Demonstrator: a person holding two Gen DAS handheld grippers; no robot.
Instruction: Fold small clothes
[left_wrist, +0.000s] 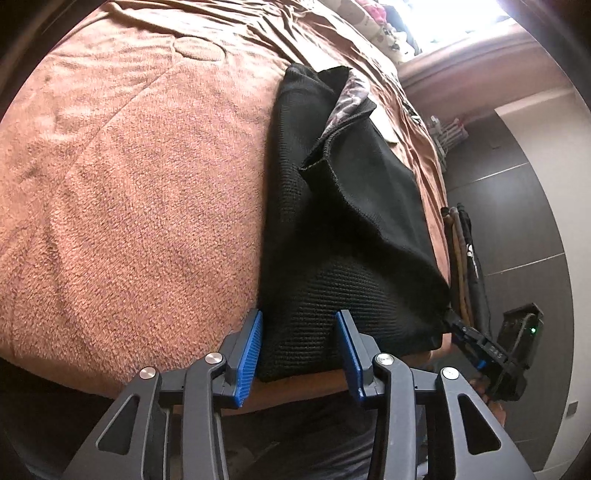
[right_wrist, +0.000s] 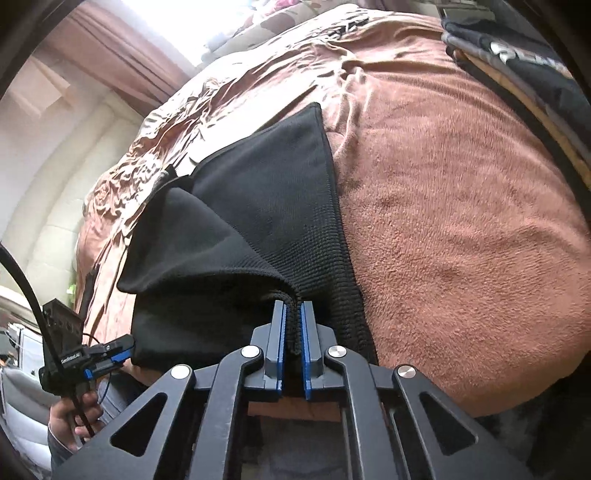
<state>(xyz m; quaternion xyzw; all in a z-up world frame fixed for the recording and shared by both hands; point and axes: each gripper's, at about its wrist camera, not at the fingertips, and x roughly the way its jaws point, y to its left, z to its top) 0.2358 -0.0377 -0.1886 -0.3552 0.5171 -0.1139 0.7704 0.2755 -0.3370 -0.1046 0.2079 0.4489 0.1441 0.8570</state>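
A black knit garment (left_wrist: 332, 221) (right_wrist: 266, 192) lies partly folded near the front edge of the brown fleece blanket (left_wrist: 129, 184) (right_wrist: 461, 221), with one flap turned over and a patterned lining showing at its far end. My left gripper (left_wrist: 300, 317) stands over the garment's near left corner. Its blue pads (left_wrist: 249, 350) are apart and the flat cloth lies between them without being pinched. My right gripper (right_wrist: 293, 306) is shut on the bunched ribbed hem at the near right corner, which is lifted slightly. Each gripper shows in the other's view: the right gripper (left_wrist: 456, 325) and the left gripper (right_wrist: 125, 349).
Folded dark clothes (right_wrist: 524, 66) are stacked at the bed's far right. Crumpled satin bedding (right_wrist: 155, 140) and cushions (left_wrist: 373, 22) lie beyond the garment under a bright window. A dark tiled floor (left_wrist: 517, 221) runs beside the bed. A person's hand (right_wrist: 74, 410) holds the left gripper's handle.
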